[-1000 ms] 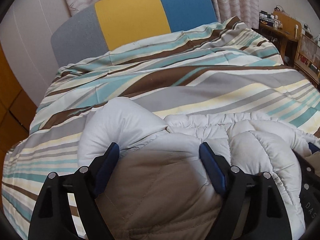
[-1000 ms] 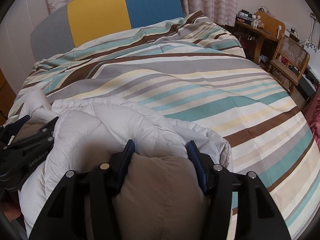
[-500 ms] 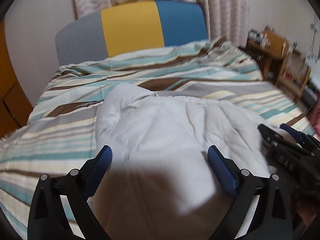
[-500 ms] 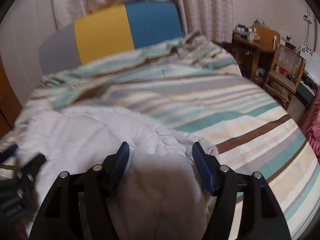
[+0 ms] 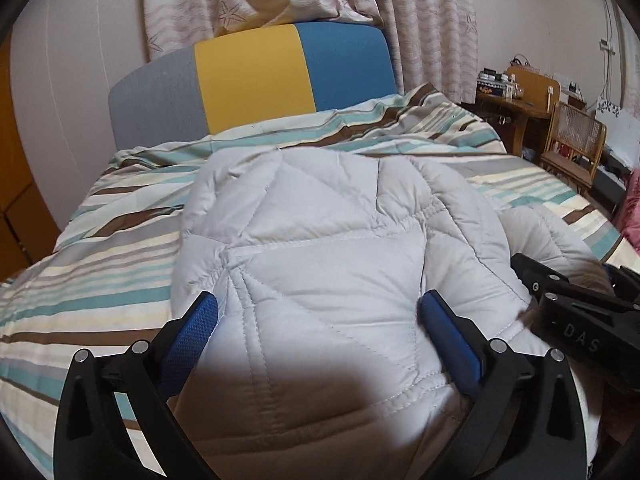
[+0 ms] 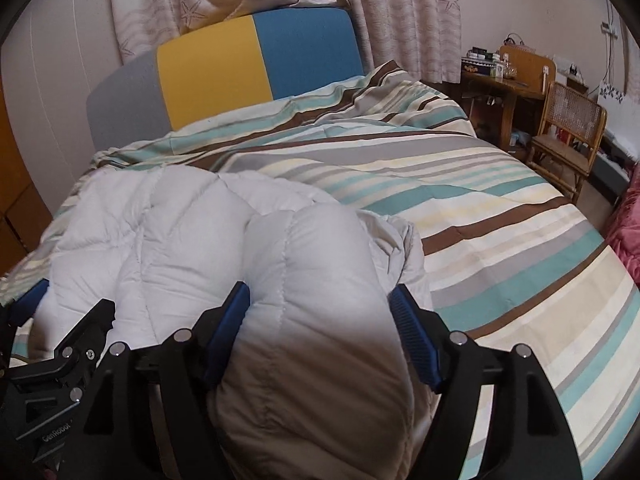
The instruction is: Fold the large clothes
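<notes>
A puffy light-grey quilted jacket (image 5: 320,232) lies on the striped bed, also seen in the right wrist view (image 6: 168,232). My left gripper (image 5: 318,316) has thick jacket padding bulging between its blue pads and holds it. My right gripper (image 6: 320,308) holds another bulging fold of the jacket between its pads. The right gripper shows at the right edge of the left wrist view (image 5: 580,312); the left gripper shows at the lower left of the right wrist view (image 6: 60,352). The jacket's near edge is hidden under both grippers.
The striped duvet (image 6: 500,232) covers the bed. A grey, yellow and blue headboard (image 5: 256,80) stands at the back before curtains. A wooden desk (image 6: 504,88) and rattan chair (image 6: 572,136) stand right of the bed. Orange cabinetry (image 5: 16,200) is at the left.
Both grippers have lifted and tipped up, carrying the jacket forward over the bed; the jacket now spreads further toward the headboard, with its quilted outer side showing.
</notes>
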